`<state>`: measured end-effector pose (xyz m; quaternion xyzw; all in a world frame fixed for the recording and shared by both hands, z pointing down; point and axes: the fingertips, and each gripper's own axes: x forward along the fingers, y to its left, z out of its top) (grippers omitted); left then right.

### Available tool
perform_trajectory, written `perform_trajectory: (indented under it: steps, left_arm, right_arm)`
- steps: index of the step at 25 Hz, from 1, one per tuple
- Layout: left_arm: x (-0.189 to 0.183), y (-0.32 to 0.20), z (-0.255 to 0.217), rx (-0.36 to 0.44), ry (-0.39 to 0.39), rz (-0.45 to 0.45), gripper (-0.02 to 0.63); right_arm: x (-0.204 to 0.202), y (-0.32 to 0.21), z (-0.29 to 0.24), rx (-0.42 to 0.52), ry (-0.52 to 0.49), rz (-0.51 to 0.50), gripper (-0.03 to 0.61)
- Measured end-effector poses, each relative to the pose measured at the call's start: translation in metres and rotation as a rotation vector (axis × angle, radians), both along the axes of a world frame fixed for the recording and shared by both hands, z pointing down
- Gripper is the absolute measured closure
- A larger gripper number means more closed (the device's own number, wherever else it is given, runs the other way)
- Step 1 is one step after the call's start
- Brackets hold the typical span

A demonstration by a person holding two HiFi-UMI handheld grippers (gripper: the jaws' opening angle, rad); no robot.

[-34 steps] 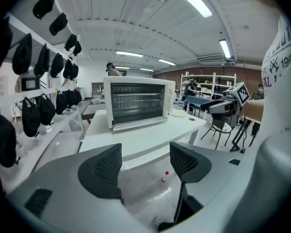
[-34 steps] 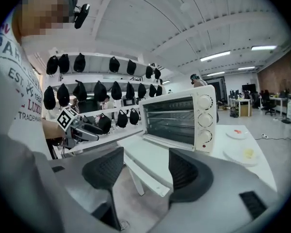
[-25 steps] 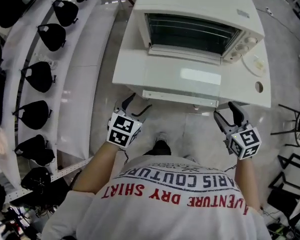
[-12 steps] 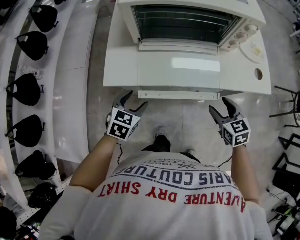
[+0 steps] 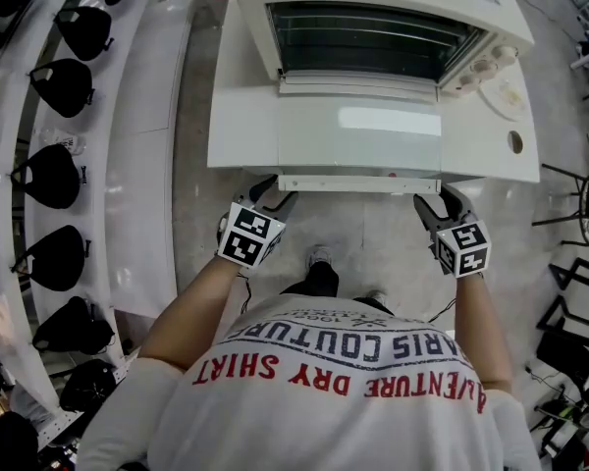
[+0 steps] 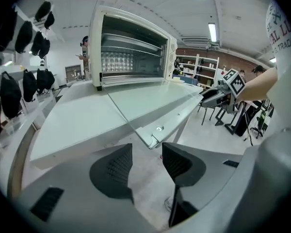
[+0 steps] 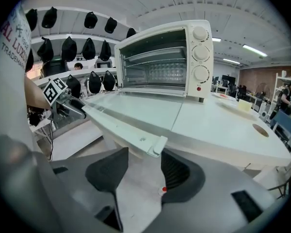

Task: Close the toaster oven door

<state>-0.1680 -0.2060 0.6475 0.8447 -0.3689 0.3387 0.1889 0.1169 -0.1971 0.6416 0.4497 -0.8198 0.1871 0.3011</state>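
Observation:
A white toaster oven (image 5: 373,8) stands on a white table, its glass door (image 5: 358,135) folded down flat toward me. The door's handle bar (image 5: 358,183) runs along its near edge. My left gripper (image 5: 274,195) is at the bar's left end and my right gripper (image 5: 438,200) at its right end. In the left gripper view the handle's end (image 6: 154,136) sits just beyond the tips of the left gripper (image 6: 146,157). In the right gripper view the other handle end (image 7: 155,147) lies at the tips of the right gripper (image 7: 143,166). Both pairs of jaws have just been closing; no pad presses on the bar.
The white table (image 5: 491,145) juts out past the oven on the right, with a small round hole (image 5: 515,142) in it. A white rack of black caps (image 5: 54,175) lines the left side. Dark chairs (image 5: 579,214) stand at the right. Grey floor lies below the handle.
Both grippers have come forward and down from beneath the table's edge to the two ends of the door handle, and their jaws have narrowed. The door lies flat as before.

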Motion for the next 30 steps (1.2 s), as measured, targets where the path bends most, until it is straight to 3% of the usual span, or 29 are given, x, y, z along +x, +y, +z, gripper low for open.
perform_trajectory:
  steps: [7,14,30]
  left_arm:
    - [0.007,0.004,-0.012,0.025,-0.021,0.073,0.476]
    - [0.007,0.006,-0.026,0.028,-0.035,0.093,0.475]
    - [0.005,0.005,-0.088,0.076,0.037,0.116,0.471]
  right_arm:
    - [0.002,-0.002,-0.007,0.009,0.008,0.013,0.385]
    - [0.005,-0.002,-0.021,0.035,0.010,0.031,0.414]
    - [0.001,-0.003,-0.082,0.111,-0.052,0.074,0.407]
